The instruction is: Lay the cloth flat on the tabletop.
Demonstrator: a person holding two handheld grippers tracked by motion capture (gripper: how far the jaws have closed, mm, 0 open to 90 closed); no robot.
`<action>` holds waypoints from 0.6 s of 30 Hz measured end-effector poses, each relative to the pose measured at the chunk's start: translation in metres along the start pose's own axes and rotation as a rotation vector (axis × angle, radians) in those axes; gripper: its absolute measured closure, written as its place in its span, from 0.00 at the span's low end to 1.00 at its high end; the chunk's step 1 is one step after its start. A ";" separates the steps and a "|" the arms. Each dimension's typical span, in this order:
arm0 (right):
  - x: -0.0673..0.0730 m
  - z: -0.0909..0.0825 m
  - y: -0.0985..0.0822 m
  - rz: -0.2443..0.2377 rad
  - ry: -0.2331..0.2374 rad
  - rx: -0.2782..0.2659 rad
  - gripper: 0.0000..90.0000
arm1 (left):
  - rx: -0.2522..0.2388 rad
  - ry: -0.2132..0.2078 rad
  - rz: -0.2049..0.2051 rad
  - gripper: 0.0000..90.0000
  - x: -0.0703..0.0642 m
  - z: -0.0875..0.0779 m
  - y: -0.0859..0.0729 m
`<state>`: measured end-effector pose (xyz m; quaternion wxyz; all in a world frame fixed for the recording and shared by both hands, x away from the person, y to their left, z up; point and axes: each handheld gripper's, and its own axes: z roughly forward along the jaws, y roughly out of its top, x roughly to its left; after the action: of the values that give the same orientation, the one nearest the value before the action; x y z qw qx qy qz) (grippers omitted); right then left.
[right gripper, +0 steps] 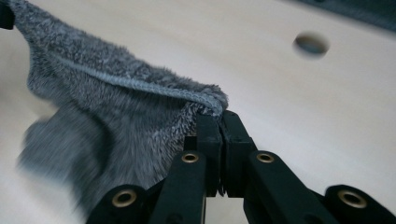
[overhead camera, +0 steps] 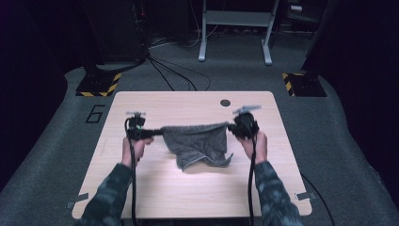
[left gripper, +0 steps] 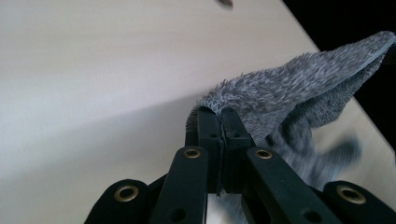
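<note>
Both jaws tight on towel [overhead camera: 197,141]

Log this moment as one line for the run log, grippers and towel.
left gripper: shut on grey towel corner | right gripper: shut on opposite corner | grey towel: stretched between them, lower edge hanging to table

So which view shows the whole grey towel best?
The high view: the grey towel hangs stretched between left gripper and right gripper. Each gripper view shows just one pinched corner.
</note>
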<state>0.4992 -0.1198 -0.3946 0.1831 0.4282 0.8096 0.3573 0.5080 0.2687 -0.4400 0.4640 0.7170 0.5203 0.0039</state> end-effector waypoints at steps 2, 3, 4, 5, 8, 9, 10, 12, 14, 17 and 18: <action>-0.007 0.001 0.020 -0.017 -0.016 -0.008 0.98 | -0.034 0.025 0.009 0.99 -0.003 -0.005 0.045; -0.012 -0.003 0.044 -0.025 -0.044 -0.025 0.98 | -0.067 0.033 0.039 0.99 -0.008 -0.013 0.064; -0.014 -0.019 0.072 -0.026 -0.067 -0.083 0.98 | -0.138 0.044 0.083 0.99 -0.021 -0.031 0.089; -0.014 -0.019 0.072 -0.026 -0.067 -0.083 0.98 | -0.138 0.044 0.083 0.99 -0.021 -0.031 0.089; -0.013 -0.052 0.094 -0.085 -0.099 -0.183 0.98 | -0.189 0.047 0.186 0.99 -0.041 -0.056 0.102; -0.011 -0.059 0.094 -0.086 -0.102 -0.199 0.98 | -0.195 0.035 0.201 0.99 -0.047 -0.062 0.097; -0.008 -0.067 0.088 -0.087 -0.094 -0.220 0.98 | -0.187 0.030 0.221 0.99 -0.048 -0.063 0.088; 0.001 -0.068 0.056 -0.113 -0.084 -0.205 0.98 | -0.139 0.012 0.228 0.99 -0.045 -0.055 0.051; 0.008 -0.055 0.021 -0.096 -0.064 -0.164 0.98 | -0.111 0.001 0.207 0.99 -0.039 -0.045 0.027; 0.013 -0.040 -0.010 -0.089 -0.049 -0.111 0.98 | -0.034 -0.009 0.153 0.99 -0.023 -0.024 -0.016; 0.017 -0.022 -0.044 -0.059 -0.023 -0.048 0.98 | 0.005 -0.014 0.138 0.99 -0.017 -0.016 -0.031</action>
<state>0.4515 -0.1314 -0.4125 0.2129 0.4035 0.8111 0.3661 0.4697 0.2680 -0.4431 0.4644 0.7524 0.4663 0.0299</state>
